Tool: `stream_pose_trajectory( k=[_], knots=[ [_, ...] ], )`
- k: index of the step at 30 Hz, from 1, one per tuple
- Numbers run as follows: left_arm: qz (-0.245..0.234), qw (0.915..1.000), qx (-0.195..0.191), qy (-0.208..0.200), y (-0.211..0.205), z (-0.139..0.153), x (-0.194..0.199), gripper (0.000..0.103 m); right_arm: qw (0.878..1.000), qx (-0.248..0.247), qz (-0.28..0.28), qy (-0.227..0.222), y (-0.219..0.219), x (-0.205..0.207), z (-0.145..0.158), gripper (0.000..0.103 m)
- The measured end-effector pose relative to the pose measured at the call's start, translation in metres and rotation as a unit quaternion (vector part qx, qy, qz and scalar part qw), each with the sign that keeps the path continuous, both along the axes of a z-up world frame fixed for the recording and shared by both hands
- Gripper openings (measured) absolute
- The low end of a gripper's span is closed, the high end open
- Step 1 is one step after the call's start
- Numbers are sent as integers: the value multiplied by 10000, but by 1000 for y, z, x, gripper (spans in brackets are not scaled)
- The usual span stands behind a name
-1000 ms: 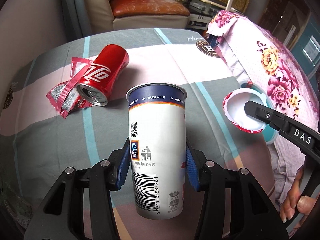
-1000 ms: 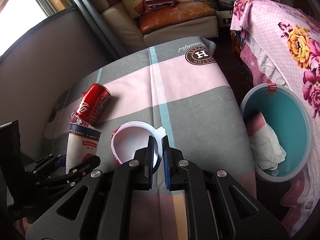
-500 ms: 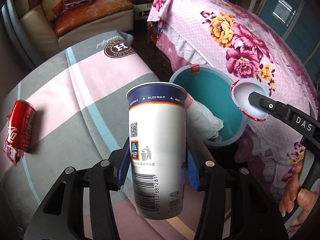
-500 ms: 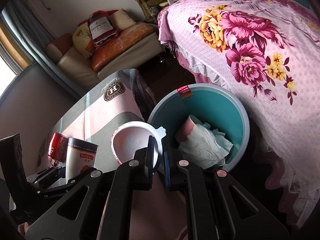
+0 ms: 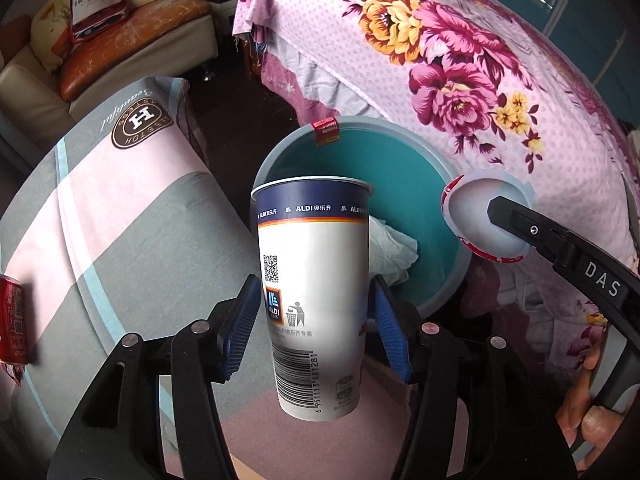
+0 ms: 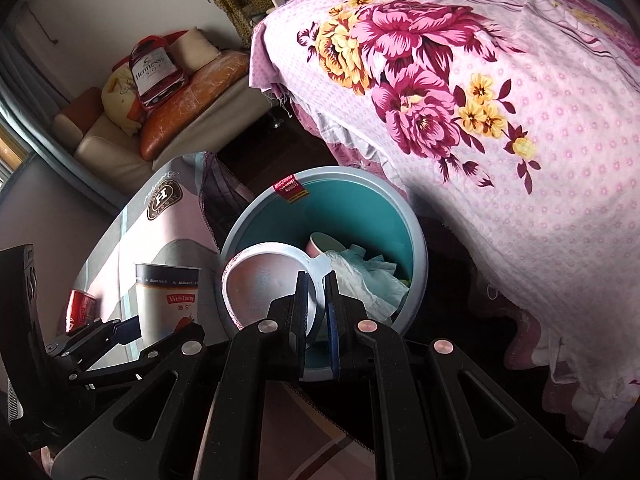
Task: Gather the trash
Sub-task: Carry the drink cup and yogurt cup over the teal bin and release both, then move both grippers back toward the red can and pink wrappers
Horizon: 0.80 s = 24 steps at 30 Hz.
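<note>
Now, above the rim of a teal bin (image 5: 448, 184) standing between a cloth-covered counter (image 5: 132, 216) and a flower-patterned bed (image 5: 460, 80), two pieces of rubbish are seen being carried. A tall paper cup (image 5: 314, 280) is framed upright between the blue pads (image 5: 244, 324) of the left tool (image 5: 316, 328), whose jaws have just been opening; narrow gaps are visible on both sides of the cup, so it is no longer pressed and is judged to be at the point of release, though it appears nearer the counter's edge than the bin's mouth. A round white lid (image 6: 264, 284) with a red edge is clamped by its tab in the right tool (image 6: 316, 308), whose jaws are drawn together on it, and it is held over the bin's near rim. Crumpled white paper (image 6: 368, 280) and a pink cup (image 6: 324, 244) are already lying inside the bin. A red drink can (image 5: 12, 320) is left on the counter, well apart from the bin. The cup is judged light, thin-walled and easily crushed, and is best taken around its lower middle with modest pressure; the lid is judged light and flexible, apt to slip or bend, and is best pinched at the tab or rim.
</note>
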<state>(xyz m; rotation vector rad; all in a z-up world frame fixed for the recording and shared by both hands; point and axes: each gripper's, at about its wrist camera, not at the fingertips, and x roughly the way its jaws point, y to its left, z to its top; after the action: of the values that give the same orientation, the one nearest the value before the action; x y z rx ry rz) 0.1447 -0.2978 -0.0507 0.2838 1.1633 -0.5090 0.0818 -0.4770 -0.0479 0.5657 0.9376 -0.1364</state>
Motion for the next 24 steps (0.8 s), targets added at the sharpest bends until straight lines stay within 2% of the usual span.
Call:
stream_pose_trajectory(
  k=[1, 3, 15, 18, 20, 24],
  knots=[
    [15, 10000, 11, -44, 0, 0, 0, 76, 10000, -7, -2, 21, 0, 1, -1, 9],
    [33, 9999, 31, -104, 3, 0, -1, 80, 10000, -10, 1, 60, 1, 2, -3, 9],
    [353, 9994, -56, 19, 33, -2, -1, 88, 9996, -114, 62, 237, 11, 8, -5, 9],
    [403, 9991, -102, 40, 40, -1, -3, 89, 9993, -138, 82, 345, 15, 11, -6, 18],
    [440, 9990, -113, 37, 45, 0, -4, 90, 9991, -109, 92, 405, 18, 12, -7, 49],
    [524, 9985, -172, 36, 57, 2, -5, 93, 9988, -189, 164, 431, 28, 14, -2, 55]
  ],
)
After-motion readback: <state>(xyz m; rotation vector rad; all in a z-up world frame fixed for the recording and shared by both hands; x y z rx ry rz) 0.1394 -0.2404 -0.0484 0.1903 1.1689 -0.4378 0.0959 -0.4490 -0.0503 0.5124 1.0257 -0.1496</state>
